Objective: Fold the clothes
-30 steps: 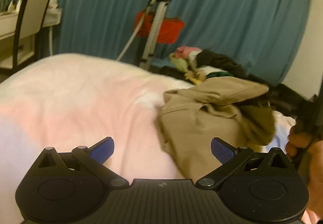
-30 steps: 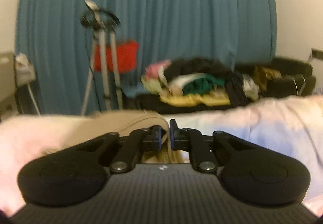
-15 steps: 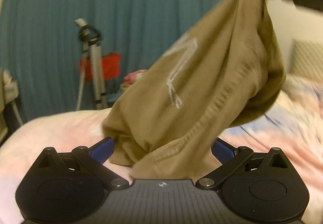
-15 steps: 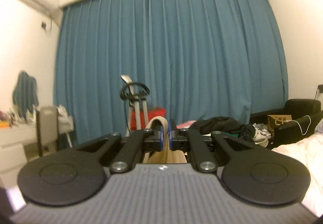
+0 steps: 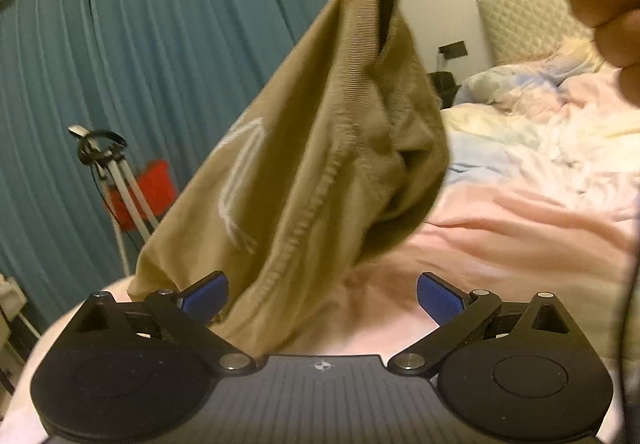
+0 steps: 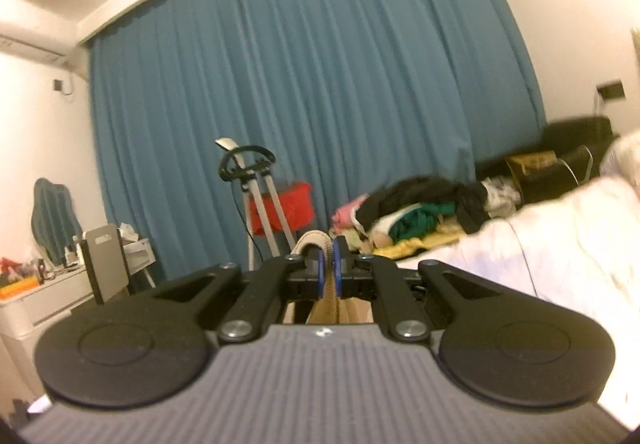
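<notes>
Right tool (image 6: pixel 329 271) clamping tan garment (image 5: pixel 320 172) aloft, left tool (image 5: pixel 322 294) spread wide, empty, bed (image 5: pixel 520 212) below.

Honestly nothing here you can actually read. The hanging tan cotton garment (image 5: pixel 304 172) has a pale white print on its front, thin angled strokes like a big arrow or letter, but it's blurred and creased so I can't make it out. Only other marking is a tiny white crosshair emblem (image 5: pixel 320 365) on the near grey ribbed gripper body, no lettering.
</notes>
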A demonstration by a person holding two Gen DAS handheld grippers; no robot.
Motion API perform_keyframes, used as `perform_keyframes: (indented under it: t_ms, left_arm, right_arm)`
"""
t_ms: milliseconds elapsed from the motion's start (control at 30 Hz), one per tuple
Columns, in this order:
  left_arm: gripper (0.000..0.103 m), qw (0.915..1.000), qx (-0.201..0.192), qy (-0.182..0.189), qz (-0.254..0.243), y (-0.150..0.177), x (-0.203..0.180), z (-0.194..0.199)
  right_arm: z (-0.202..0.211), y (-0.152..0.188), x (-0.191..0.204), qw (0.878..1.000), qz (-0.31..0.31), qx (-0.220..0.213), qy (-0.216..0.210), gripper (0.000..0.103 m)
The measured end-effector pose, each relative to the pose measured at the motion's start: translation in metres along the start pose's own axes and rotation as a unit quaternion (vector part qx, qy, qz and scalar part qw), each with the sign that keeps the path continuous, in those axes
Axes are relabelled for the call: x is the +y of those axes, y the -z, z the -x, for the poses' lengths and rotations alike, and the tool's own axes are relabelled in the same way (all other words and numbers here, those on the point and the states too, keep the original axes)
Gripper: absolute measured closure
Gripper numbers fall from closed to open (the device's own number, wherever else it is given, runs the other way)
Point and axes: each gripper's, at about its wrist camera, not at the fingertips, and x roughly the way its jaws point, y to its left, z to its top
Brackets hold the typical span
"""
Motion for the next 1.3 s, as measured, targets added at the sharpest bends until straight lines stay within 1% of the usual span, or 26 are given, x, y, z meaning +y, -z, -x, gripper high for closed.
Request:
perform_keyframes:
  t_ms: [67,167,233,267,300,333,400,433,467,600,667,767,867,967,1067,1100,1167,1300]
  left_arm:
    - [0.004,0.9995,0.010,-0.030,-0.006,0.004,-0.009,-0.019]
    - [0.017,0.9964,0.039,-0.072,-0.023,0.013,-0.020,-0.049]
    - [0.021,0.9957,0.041,-0.081,-0.017,0.015,-0.018,-0.055]
    - [0.033,0.9956,0.040,-0.084,-0.011,0.014,-0.015,-0.056]
    - [0.047,0.9954,0.039,-0.087,-0.005,0.014,-0.013,-0.058]
    - [0.053,0.9952,0.038,-0.090,0.001,0.014,-0.011,-0.059]
    - [0.075,0.9944,0.032,-0.097,0.025,0.011,-0.003,-0.056]
    - [0.080,0.9937,0.028,-0.101,0.039,0.009,0.001,-0.053]
    - [0.087,0.9927,0.024,-0.105,0.053,0.007,0.006,-0.050]
    - [0.093,0.9867,0.007,-0.121,0.108,0.000,0.024,-0.038]
    - [0.094,0.9846,0.008,-0.119,0.128,-0.003,0.037,-0.027]
    - [0.096,0.9835,0.006,-0.106,0.147,-0.004,0.047,-0.006]
    - [0.097,0.9828,-0.004,-0.087,0.163,-0.004,0.072,0.026]
    - [0.098,0.9805,-0.017,-0.066,0.184,-0.019,0.096,0.049]
    - [0.098,0.9833,-0.026,-0.045,0.175,-0.034,0.112,0.073]
    - [0.098,0.9842,-0.024,-0.040,0.171,-0.038,0.117,0.075]
    - [0.098,0.9839,-0.010,-0.034,0.175,-0.039,0.134,0.065]
    - [0.098,0.9841,0.026,-0.025,0.174,-0.036,0.160,0.023]
  right_arm:
    - [-0.003,0.003,-0.010,1.000,-0.022,0.012,0.006,0.095]
    - [-0.006,0.008,-0.023,0.998,-0.049,0.029,0.016,0.095]
    - [-0.009,0.012,-0.026,0.998,-0.049,0.040,0.030,0.095]
    - [-0.011,0.014,-0.027,0.997,-0.045,0.048,0.038,0.095]
    - [-0.013,0.015,-0.027,0.997,-0.040,0.054,0.046,0.095]
    - [-0.015,0.017,-0.028,0.996,-0.037,0.059,0.053,0.095]
    - [-0.018,0.019,-0.030,0.995,-0.034,0.067,0.061,0.095]
    - [-0.019,0.021,-0.031,0.995,-0.033,0.070,0.064,0.095]
    - [-0.021,0.022,-0.032,0.995,-0.034,0.075,0.064,0.095]
    - [-0.027,0.026,-0.031,0.994,-0.034,0.092,0.057,0.095]
    - [-0.028,0.028,-0.027,0.994,-0.026,0.097,0.052,0.095]
    - [-0.029,0.030,-0.023,0.993,-0.020,0.107,0.047,0.095]
    - [-0.031,0.033,-0.019,0.992,-0.018,0.117,0.042,0.094]
    - [-0.032,0.037,-0.021,0.990,-0.040,0.133,0.026,0.094]
    - [-0.031,0.041,-0.022,0.987,-0.065,0.146,0.007,0.094]
    - [-0.033,0.043,-0.022,0.986,-0.073,0.151,0.002,0.094]
    - [-0.038,0.047,-0.019,0.983,-0.085,0.163,-0.007,0.094]
    - [-0.048,0.057,-0.016,0.977,-0.097,0.189,-0.019,0.094]
